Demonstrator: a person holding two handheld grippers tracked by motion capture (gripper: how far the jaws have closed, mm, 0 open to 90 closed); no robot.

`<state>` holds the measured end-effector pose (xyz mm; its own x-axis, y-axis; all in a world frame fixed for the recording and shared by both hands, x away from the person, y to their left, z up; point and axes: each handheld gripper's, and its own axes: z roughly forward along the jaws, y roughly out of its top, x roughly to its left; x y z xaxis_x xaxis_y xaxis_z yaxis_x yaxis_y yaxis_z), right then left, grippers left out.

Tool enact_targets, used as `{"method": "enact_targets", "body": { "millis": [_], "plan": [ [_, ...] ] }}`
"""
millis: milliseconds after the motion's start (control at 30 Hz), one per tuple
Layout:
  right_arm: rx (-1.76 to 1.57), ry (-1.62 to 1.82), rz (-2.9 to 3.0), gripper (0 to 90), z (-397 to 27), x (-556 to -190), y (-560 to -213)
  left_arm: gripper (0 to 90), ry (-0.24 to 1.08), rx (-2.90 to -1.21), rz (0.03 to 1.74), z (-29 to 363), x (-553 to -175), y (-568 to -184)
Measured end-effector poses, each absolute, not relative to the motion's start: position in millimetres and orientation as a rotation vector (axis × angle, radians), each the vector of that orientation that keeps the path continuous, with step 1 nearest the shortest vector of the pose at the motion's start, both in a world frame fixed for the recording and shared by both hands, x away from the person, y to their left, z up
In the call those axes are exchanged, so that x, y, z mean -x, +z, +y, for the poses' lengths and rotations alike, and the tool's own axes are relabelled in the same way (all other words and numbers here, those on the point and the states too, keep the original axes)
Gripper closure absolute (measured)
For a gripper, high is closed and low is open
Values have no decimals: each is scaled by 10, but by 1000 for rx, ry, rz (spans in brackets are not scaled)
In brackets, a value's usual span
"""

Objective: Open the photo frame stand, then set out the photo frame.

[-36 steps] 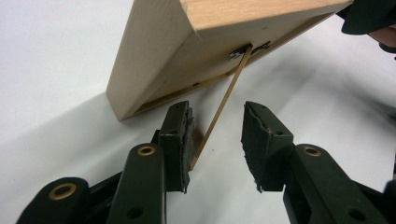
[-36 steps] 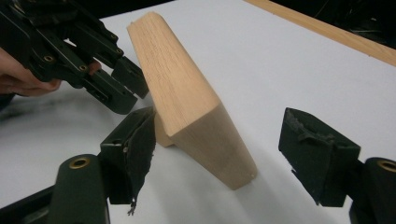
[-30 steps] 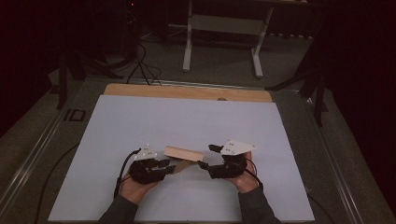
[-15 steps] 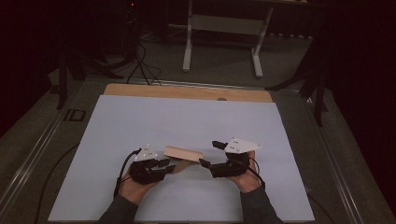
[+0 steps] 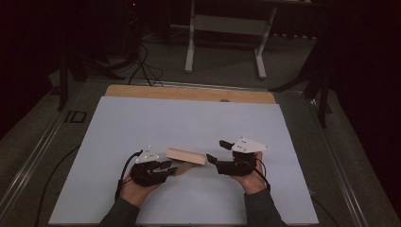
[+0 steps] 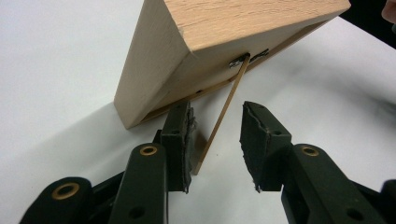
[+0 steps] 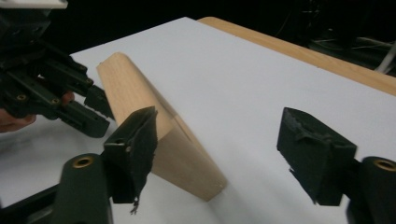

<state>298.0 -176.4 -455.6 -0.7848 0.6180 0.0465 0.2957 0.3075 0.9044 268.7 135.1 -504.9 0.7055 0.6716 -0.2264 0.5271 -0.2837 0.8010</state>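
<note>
The wooden frame (image 5: pixel 186 155) sat in the lower middle of the high view, between the two claws, propped at a slant on the white sheet (image 5: pixel 189 123) that covered the table (image 5: pixel 189 93). It was a pale, beech-like block with fine straight grain, a matte sanded face and softly rounded edges. In the left gripper view its underside showed (image 6: pixel 187 70): a recessed back panel set inside a raised rim, and a thin flat strut (image 6: pixel 219 121) hinged near the middle of the panel by a small dark fitting. The strut ran down to the sheet between the jaws.

The left claw (image 5: pixel 171 166), lower left of centre in the high view, stood partly spread. In its own view (image 6: pixel 215 140) the black, rough-edged pads (image 6: pixel 180 140) flanked the strut, the left pad close against it; whether it pressed I could not tell, and the right pad was clear of it.

The right claw (image 5: pixel 218 150), lower right of centre, was spread wide with nothing between the pads. In its own view (image 7: pixel 219 149) the left pad (image 7: pixel 135 149) stood in front of the frame's near end (image 7: pixel 173 149), and the right pad was well off over bare sheet.

The sheet was smooth and unmarked; a light wooden edge of the table showed beyond it.
</note>
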Motion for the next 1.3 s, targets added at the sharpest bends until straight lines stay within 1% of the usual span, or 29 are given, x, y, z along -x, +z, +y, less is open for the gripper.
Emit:
{"method": "enact_targets", "body": {
  "millis": [167, 433, 467, 500, 633, 800, 867, 900, 1000, 1100, 1300],
  "plan": [
    [-846, 1470, 2230, 402, -1803, -2989, -4562, 624, 193, -1959, 926, 1347, -2692, -5049],
    [-868, 1448, 2202, 568, -1798, -3006, -4633, 674, 202, -1987, 898, 1322, -2678, -5037],
    [-868, 1448, 2202, 568, -1798, -3006, -4633, 674, 202, -1987, 898, 1322, -2678, -5037],
    [-881, 1438, 2200, 612, -1788, -3002, -4642, 675, 213, -1990, 897, 1316, -2674, -5037],
    [-879, 1421, 2198, 701, -1772, -3003, -4668, 688, 233, -1991, 893, 1302, -2668, -5029],
    [-895, 1422, 2208, 803, -1730, -3019, -4706, 754, 257, -2004, 869, 1274, -2649, -5020],
    [-899, 1431, 2217, 815, -1722, -3026, -4720, 777, 261, -2008, 865, 1267, -2648, -5018],
    [-907, 1433, 2225, 830, -1709, -3032, -4737, 777, 268, -2014, 863, 1258, -2647, -5015],
    [-913, 1437, 2248, 882, -1668, -3054, -4785, 817, 291, -2018, 862, 1251, -2647, -5010],
    [-920, 1456, 2265, 891, -1646, -3071, -4809, 888, 288, -2013, 870, 1261, -2666, -5008],
    [-935, 1489, 2281, 895, -1624, -3094, -4833, 896, 308, -2006, 889, 1274, -2699, -4991]
  ]
}}
